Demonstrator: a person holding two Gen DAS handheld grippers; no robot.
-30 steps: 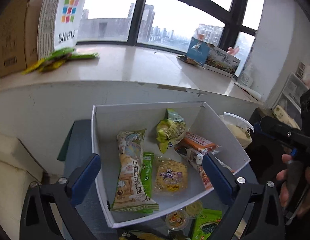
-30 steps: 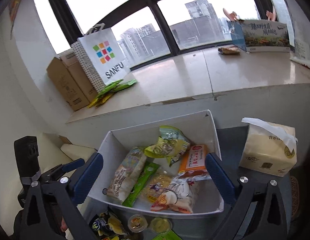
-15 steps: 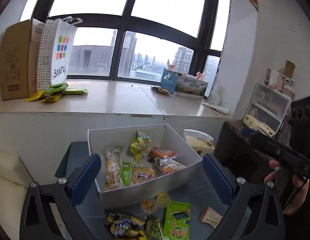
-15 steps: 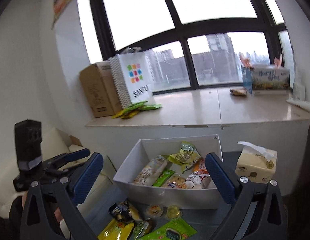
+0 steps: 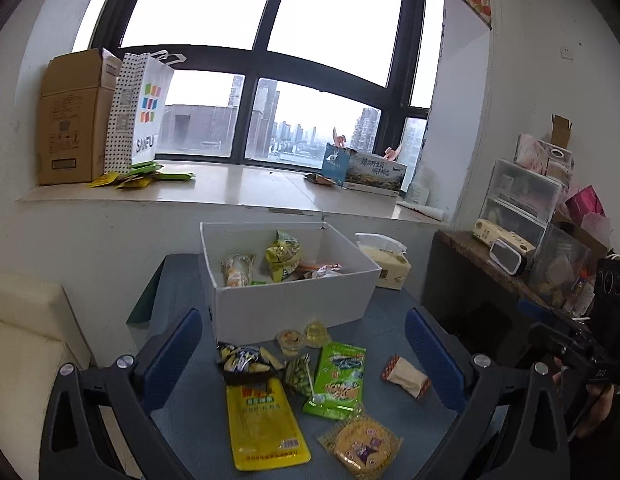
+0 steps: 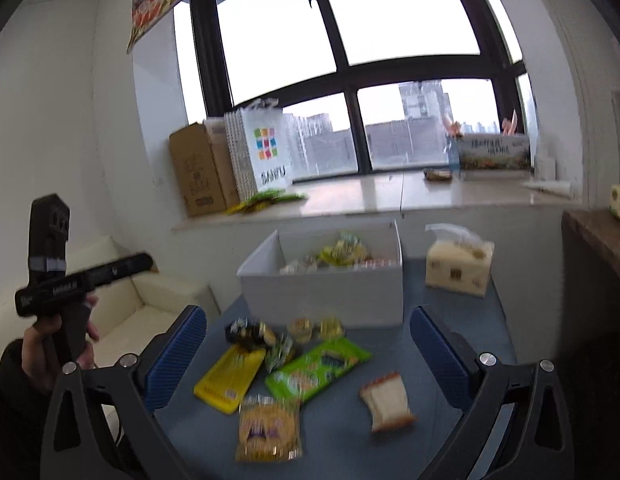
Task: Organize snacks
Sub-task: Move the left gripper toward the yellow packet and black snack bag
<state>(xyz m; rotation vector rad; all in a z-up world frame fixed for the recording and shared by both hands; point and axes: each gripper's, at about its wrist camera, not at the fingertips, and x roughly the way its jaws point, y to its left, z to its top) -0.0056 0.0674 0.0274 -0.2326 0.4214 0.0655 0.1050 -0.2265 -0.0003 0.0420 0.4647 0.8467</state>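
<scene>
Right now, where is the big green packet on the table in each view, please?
Left wrist: green packet lies low, just right of centre, between the yellow pouch and a small white packet.
Right wrist: green packet lies low, at centre, angled.
Shared landmark: the white box behind it.

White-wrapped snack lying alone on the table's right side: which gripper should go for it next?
Right, probably. The white-wrapped snack lies near the right gripper's right finger, apart from the other packets. The left gripper faces the yellow pouch more. Both are open and empty.
</scene>
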